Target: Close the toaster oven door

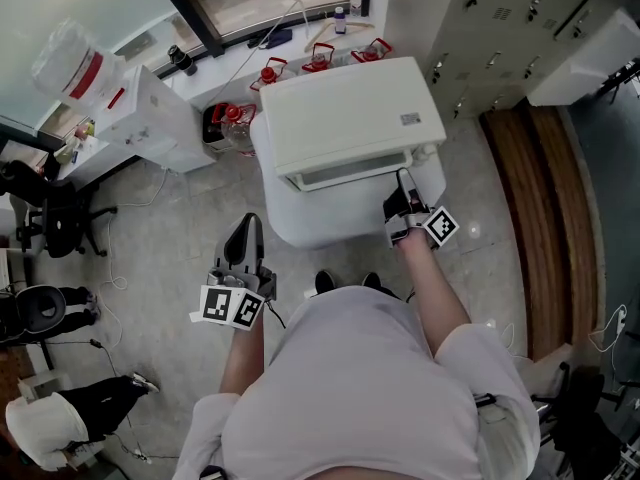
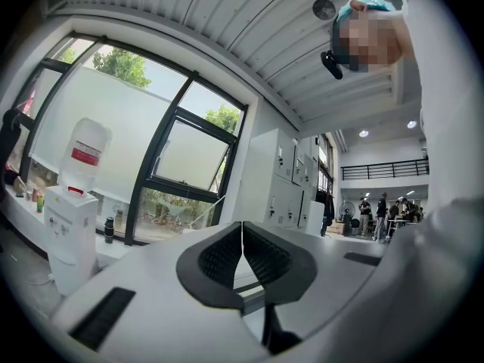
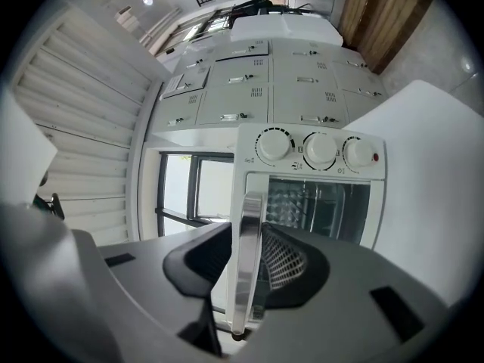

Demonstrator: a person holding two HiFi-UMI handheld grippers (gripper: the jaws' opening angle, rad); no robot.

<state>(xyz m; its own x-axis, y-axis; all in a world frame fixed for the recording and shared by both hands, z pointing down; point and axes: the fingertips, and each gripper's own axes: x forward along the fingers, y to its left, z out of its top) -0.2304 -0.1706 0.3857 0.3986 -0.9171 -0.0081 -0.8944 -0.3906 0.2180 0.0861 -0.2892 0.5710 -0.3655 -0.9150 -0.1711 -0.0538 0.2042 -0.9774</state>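
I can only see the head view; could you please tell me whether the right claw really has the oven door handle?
Observer: Yes. In the right gripper view the right claw is closed on the metal handle, gripping it from both sides.
Operator: Thank you. And the other one?
Observer: The left gripper view shows the left claw shut, with nothing in it.
Operator: Anything inside?
Observer: Through the door glass a wire rack shows.
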